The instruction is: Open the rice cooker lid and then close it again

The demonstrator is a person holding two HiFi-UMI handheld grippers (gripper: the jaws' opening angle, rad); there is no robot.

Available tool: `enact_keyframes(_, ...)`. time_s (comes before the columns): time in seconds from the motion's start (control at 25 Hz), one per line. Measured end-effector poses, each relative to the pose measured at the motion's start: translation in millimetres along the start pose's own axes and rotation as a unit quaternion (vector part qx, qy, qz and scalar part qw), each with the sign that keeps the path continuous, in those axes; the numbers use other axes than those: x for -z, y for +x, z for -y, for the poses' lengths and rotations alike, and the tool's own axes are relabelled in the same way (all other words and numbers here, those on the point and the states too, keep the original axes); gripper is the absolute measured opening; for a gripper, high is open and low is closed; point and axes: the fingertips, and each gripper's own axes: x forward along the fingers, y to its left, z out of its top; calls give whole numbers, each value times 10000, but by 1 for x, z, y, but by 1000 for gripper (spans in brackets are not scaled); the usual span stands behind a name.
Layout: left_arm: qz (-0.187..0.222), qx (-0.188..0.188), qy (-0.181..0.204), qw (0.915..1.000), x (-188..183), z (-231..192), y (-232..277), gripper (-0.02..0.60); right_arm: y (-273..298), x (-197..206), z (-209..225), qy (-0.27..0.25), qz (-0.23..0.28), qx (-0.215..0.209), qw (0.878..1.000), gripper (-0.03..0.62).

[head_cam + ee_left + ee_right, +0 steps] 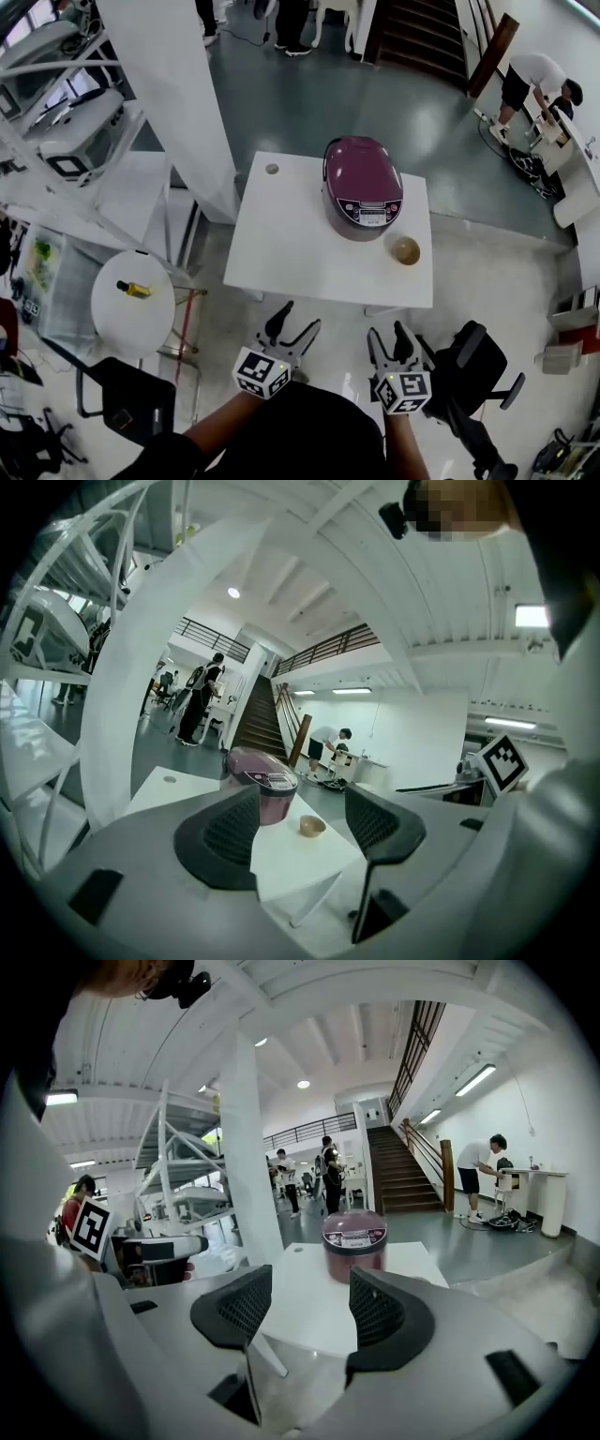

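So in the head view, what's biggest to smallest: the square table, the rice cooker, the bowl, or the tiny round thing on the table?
1. square table
2. rice cooker
3. bowl
4. tiny round thing
The last three all rest on that one tabletop, so nearness to the camera hardly skews this.

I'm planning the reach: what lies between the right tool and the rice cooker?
In the head view, only bare white table lies between the right tool and the rice cooker; the small bowl sits just right of that line.

Right gripper (306, 1314) gapes empty; rice cooker (354, 1241) apparently closed, well ahead.
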Motion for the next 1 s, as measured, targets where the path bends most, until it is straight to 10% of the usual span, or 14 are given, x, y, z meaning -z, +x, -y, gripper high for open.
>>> enact_keyframes(1.0, 195, -914, -177, 9955, -19, -85, 41, 264, 138, -39, -20, -419, -152, -1261, 9910, 227)
